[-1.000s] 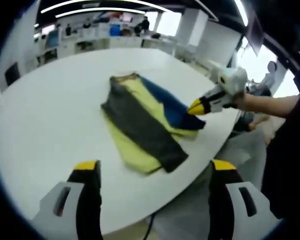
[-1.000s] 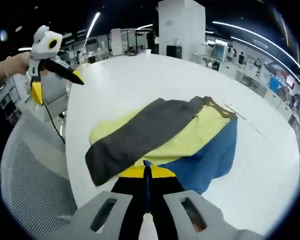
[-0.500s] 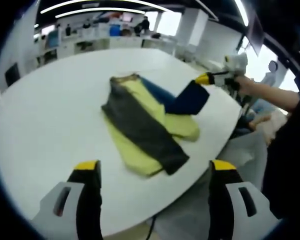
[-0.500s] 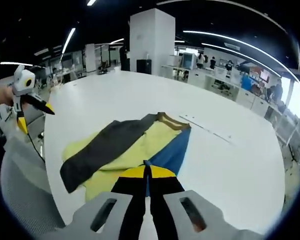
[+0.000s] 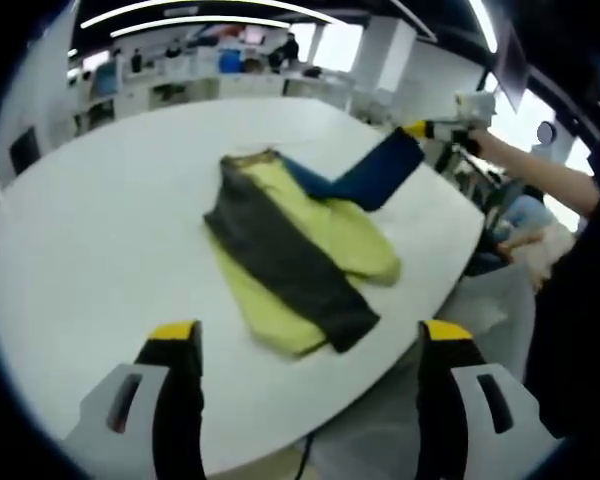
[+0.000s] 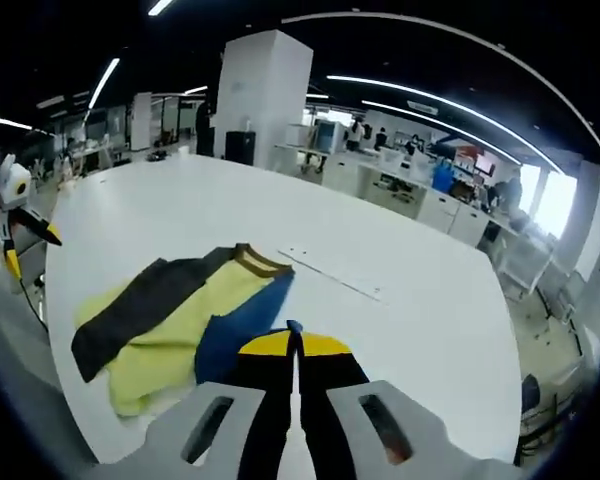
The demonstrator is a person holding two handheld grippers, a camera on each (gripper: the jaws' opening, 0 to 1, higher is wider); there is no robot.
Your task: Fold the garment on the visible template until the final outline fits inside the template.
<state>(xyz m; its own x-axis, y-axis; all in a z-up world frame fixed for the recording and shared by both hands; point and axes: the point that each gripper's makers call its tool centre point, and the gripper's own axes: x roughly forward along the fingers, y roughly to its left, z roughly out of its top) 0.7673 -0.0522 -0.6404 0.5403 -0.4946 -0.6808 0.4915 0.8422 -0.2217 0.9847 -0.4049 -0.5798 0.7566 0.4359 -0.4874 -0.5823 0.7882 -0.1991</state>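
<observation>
A yellow garment [image 5: 320, 230] with a dark grey band [image 5: 280, 255] lies on the white round table [image 5: 100, 220]. Its blue part [image 5: 365, 180] is lifted off the cloth toward the upper right, and my right gripper [image 5: 417, 130] is shut on its end. In the right gripper view the shut jaws [image 6: 295, 345] pinch the blue cloth [image 6: 235, 335], with the yellow and grey garment [image 6: 150, 310] lying to the left below them. My left gripper [image 5: 310, 335] hangs open over the table's near edge, apart from the garment, and appears again as the left gripper [image 6: 30, 250] at the far left.
A thin line marking [image 6: 335, 282] runs across the table [image 6: 410, 300] beyond the garment. A person's arm [image 5: 540, 180] reaches in from the right. A grey chair [image 5: 480, 300] stands beside the table edge. Office desks and a white pillar [image 6: 255, 100] are far behind.
My right gripper has raised the blue part off the yellow cloth and carried it up and away from the table's edge. The left gripper has stayed still and open.
</observation>
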